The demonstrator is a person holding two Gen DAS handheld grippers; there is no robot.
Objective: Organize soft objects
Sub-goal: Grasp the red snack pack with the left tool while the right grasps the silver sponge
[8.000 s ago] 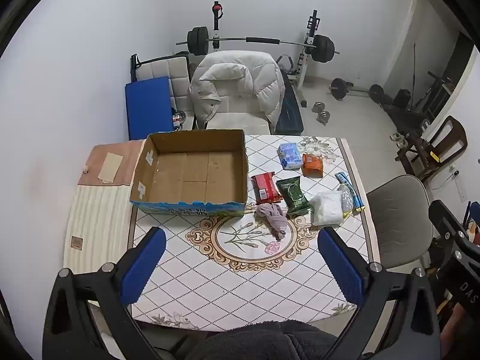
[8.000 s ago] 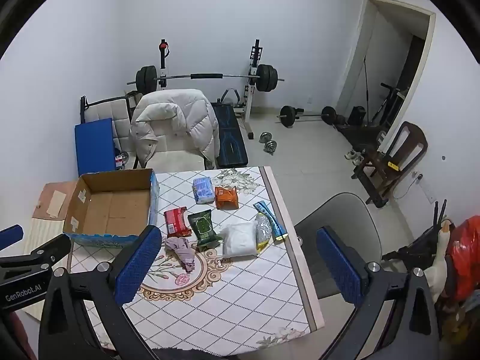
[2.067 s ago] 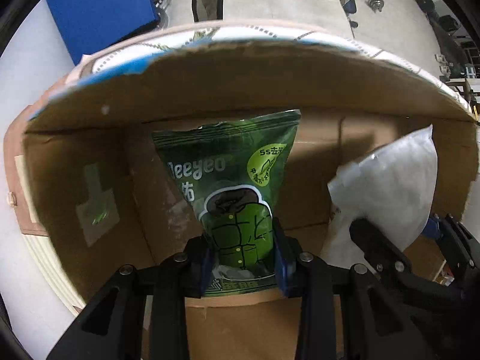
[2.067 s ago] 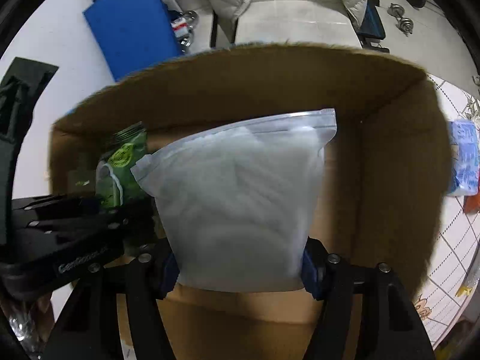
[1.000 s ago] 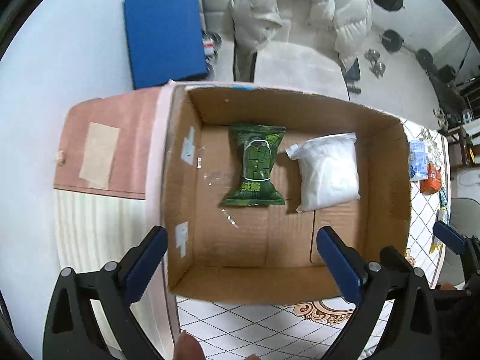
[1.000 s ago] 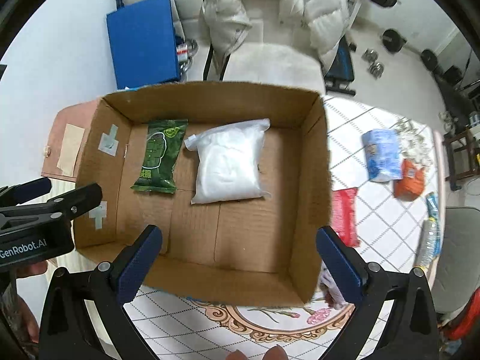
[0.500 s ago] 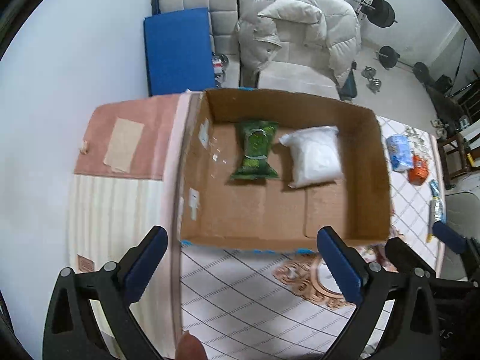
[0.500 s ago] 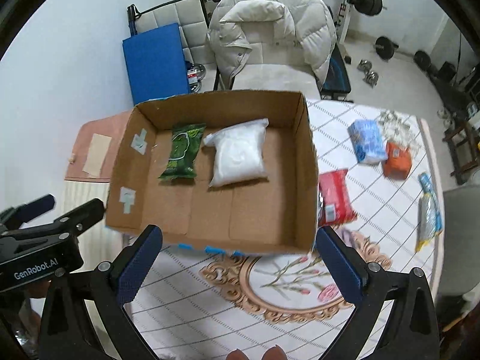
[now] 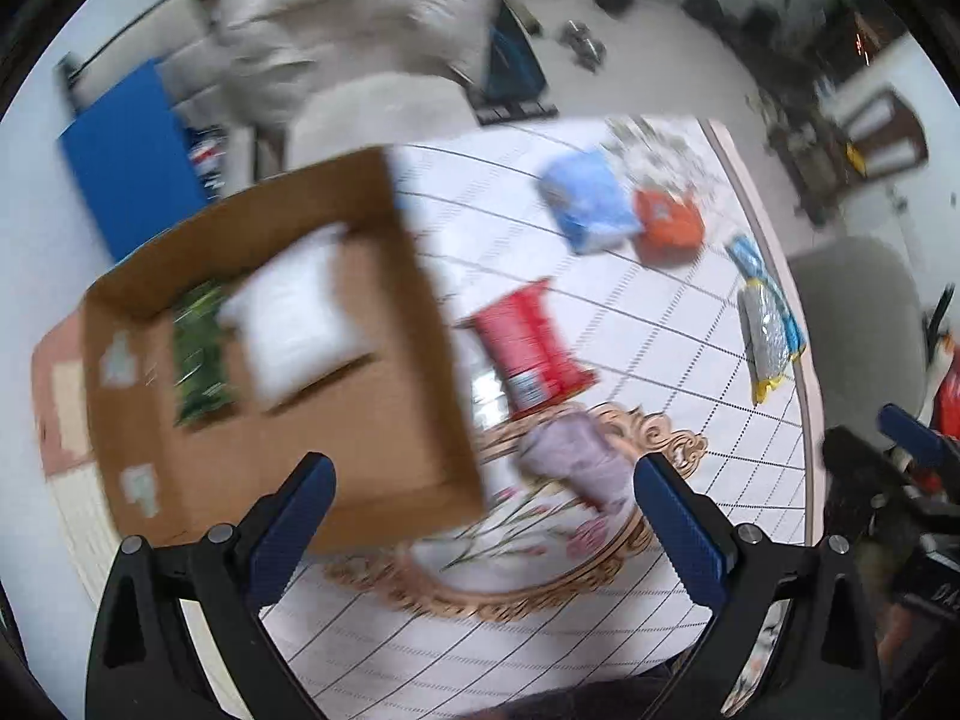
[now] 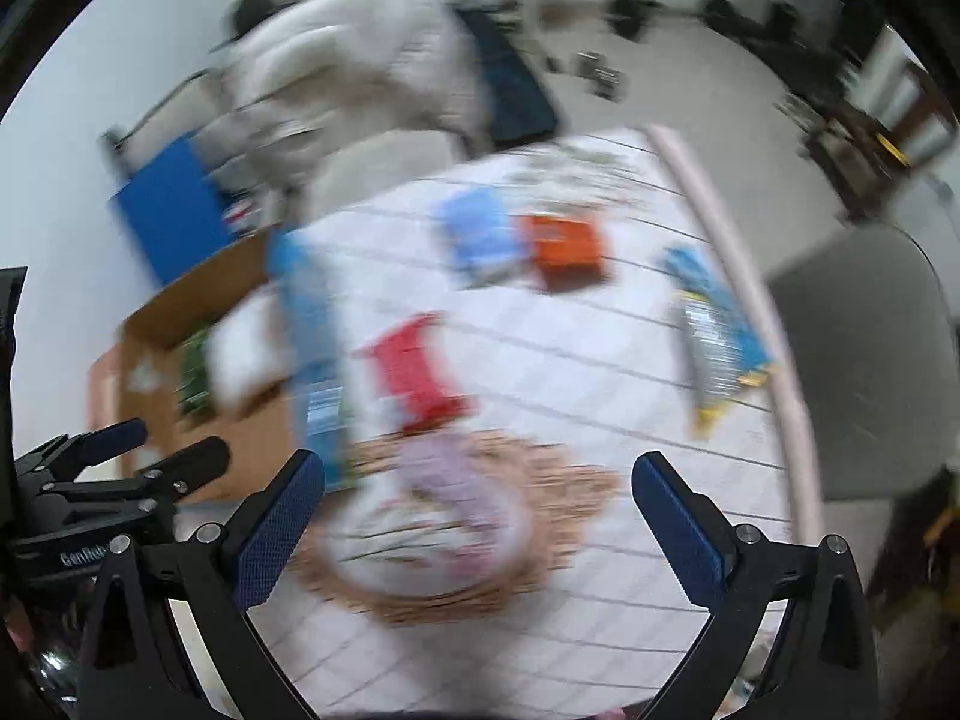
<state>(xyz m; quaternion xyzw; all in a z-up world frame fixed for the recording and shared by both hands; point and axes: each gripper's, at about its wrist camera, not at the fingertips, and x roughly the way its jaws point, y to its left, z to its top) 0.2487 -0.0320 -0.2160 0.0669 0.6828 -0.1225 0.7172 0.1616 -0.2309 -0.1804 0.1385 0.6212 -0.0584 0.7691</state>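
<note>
Both the left gripper point(image 9: 480, 510) and right gripper point(image 10: 477, 507) are wide open and hold nothing; the pink cloth point(image 9: 579, 462) lies just ahead of them.

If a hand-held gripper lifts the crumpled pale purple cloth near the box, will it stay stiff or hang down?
The purple cloth lies bunched in loose folds on the tablecloth, so it will probably droop from the pinch point. It looks thin, so likely light. Being soft, it should not roll, but a loose end may drag.
</note>
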